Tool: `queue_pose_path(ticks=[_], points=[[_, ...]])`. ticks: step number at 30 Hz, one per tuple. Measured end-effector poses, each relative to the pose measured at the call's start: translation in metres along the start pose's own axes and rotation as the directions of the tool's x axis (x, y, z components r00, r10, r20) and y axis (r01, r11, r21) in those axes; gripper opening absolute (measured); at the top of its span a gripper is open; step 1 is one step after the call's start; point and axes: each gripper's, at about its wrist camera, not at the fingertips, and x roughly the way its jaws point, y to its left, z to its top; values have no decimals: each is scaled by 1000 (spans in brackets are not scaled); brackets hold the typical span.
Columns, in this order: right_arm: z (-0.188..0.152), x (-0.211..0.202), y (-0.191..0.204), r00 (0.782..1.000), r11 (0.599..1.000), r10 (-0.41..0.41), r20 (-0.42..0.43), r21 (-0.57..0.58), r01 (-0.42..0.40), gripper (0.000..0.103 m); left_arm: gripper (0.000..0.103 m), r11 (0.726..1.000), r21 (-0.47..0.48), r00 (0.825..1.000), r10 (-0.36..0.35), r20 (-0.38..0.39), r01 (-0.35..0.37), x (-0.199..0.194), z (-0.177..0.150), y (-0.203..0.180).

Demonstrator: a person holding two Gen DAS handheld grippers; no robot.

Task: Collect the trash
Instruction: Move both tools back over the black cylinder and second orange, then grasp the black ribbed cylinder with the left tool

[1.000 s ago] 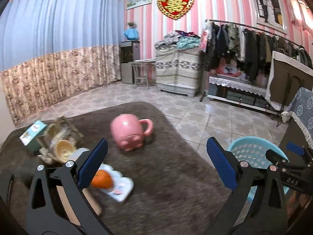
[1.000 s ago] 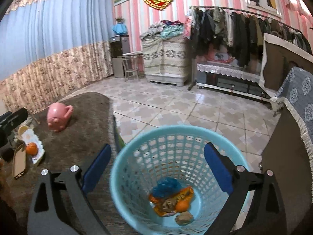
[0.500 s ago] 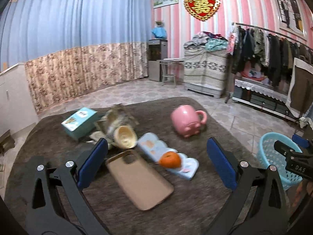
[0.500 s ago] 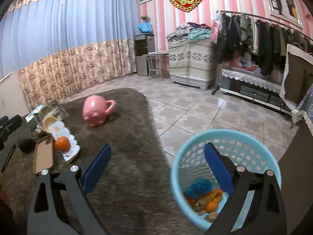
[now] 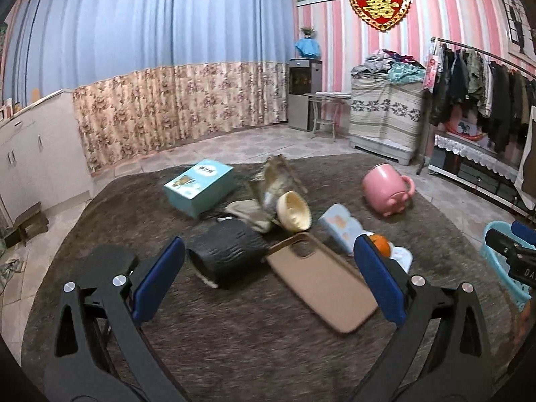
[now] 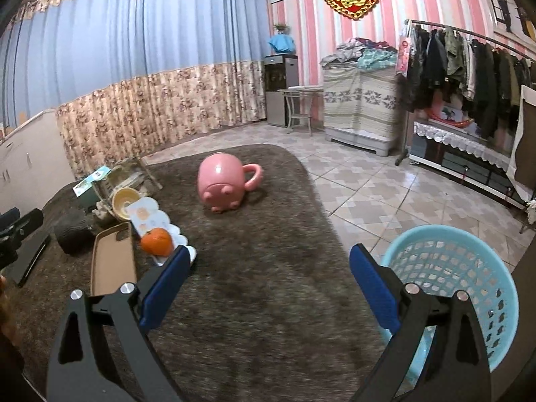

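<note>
Litter lies on a brown rug: a crumpled wrapper, a cream bowl, a black ribbed tube, a pale blue packet and an orange. My left gripper hangs open above the rug, just short of the tube and a brown phone case. My right gripper is open and holds nothing, with the orange beyond its left finger. The light blue basket stands on the tiles behind its right finger.
A pink mug lies on its side on the rug. A teal box sits behind the litter. A black flat slab lies near the rug's left end. A clothes rack and a covered cabinet stand along the far wall.
The left gripper has swung left from the mug side to face the litter pile. The right gripper has drawn back off the basket, which now sits at its lower right. Both stayed open.
</note>
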Motion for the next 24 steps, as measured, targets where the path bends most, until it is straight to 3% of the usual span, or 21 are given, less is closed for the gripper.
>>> queue_pose_path(ticks=[13, 18, 24], points=[[-8, 37, 34, 997, 998, -18, -73, -55, 14, 94, 98, 999, -26, 992, 29, -122, -32, 63, -20, 28], [-9, 47, 39, 995, 1000, 22, -98, -20, -24, 94, 98, 995, -94, 978, -2, -207, -18, 103, -17, 46], [-13, 60, 48, 990, 998, 49, -131, -27, -53, 94, 98, 993, -121, 971, -16, -240, -13, 128, -14, 46]])
